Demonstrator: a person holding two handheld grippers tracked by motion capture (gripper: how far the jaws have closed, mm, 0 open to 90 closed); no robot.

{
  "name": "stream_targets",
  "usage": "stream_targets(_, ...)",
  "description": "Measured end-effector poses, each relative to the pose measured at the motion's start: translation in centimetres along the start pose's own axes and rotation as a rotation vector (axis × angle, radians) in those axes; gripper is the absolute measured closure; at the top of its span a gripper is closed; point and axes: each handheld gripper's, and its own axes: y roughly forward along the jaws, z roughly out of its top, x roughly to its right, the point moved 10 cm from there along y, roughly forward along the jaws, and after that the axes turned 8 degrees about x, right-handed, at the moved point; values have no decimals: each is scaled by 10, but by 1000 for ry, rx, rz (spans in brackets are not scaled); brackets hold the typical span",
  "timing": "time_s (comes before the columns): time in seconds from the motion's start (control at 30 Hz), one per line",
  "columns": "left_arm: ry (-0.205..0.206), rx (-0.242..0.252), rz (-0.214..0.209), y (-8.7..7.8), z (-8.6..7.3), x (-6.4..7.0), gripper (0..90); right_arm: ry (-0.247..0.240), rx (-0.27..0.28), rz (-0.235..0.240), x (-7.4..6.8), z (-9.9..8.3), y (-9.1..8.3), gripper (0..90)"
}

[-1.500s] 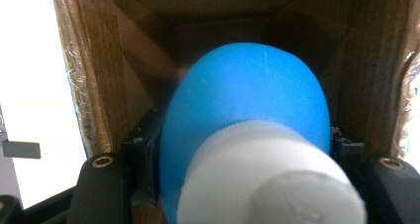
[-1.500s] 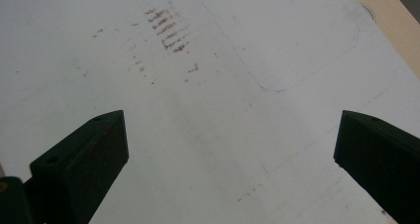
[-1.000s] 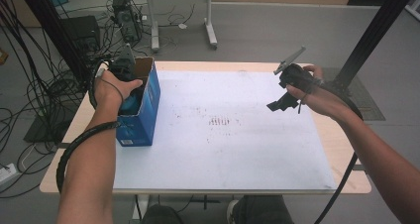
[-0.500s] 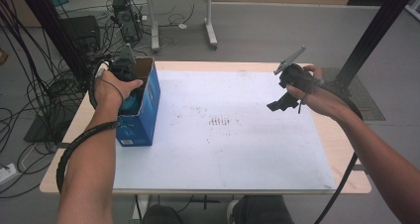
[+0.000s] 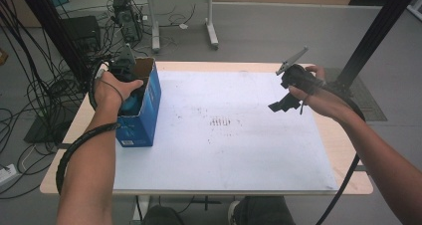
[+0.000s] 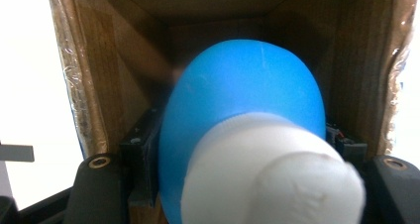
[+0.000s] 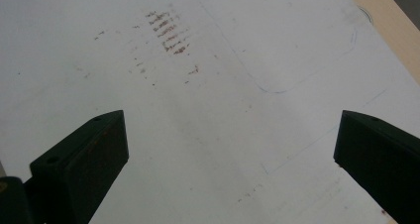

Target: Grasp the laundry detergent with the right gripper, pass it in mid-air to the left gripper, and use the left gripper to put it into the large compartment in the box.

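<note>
Across the last second we noted no change: the left tool (image 5: 130, 88) stayed clenched on the blue white-capped bottle (image 6: 242, 130) inside the blue carton (image 5: 142, 118), the right tool (image 7: 230, 149) hung released above the desk (image 5: 343, 150).

The right gripper (image 7: 230, 154) had its two black jaws spread wide apart, nothing between them, above a white sheet (image 7: 218, 100). Beyond the jaws, a patch of reddish-brown smudges (image 7: 168, 33) marked the sheet. To the right of those smudges ran faint pencilled outlines (image 7: 277, 87), and past them, the sheet's edge met a tan table (image 7: 391, 30).
</note>
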Motion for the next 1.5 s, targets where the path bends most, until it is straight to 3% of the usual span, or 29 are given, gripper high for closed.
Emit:
stream_targets(0.63,26,46,16,-30,-1,0,282,-16,19,-6,-5,14,-5,3)
stream_targets(1.0,34,92,21,-67,-6,-2,261,-13,12,-5,-8,17,-6,3)
stream_targets(1.23,74,154,7,-95,5,16,208,-22,-14,-14,-2,22,-7,3)
stream_targets(1.5,136,177,-49,-100,13,56,161,-9,-39,-13,8,22,1,4)
